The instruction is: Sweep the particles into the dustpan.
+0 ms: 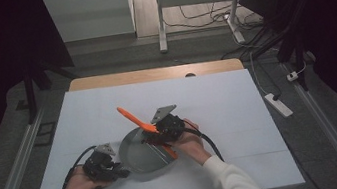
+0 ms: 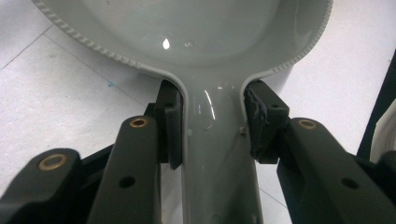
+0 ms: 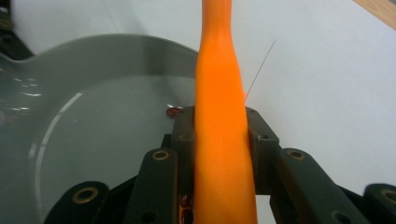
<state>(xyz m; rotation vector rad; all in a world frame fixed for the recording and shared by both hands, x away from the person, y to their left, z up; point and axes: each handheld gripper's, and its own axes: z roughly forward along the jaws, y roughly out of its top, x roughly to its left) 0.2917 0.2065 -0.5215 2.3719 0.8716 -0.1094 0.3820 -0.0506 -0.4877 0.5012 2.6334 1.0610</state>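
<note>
At frame centre, the left gripper point(image 2: 212, 126) is clamping the grey metal pan's handle point(image 2: 217, 154); the right gripper point(image 3: 219, 140) is clamping the orange plastic spatula point(image 3: 219, 116) over the pan.

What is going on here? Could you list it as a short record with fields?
Surface: white table cover
Pan: grey pan, handle toward the person
Left gripper: fingers shut on the pan handle
Right gripper: shut on an orange spatula
Spatula position: held above the pan, its long end slanting up and away
Pan contents: nothing visible inside
</note>
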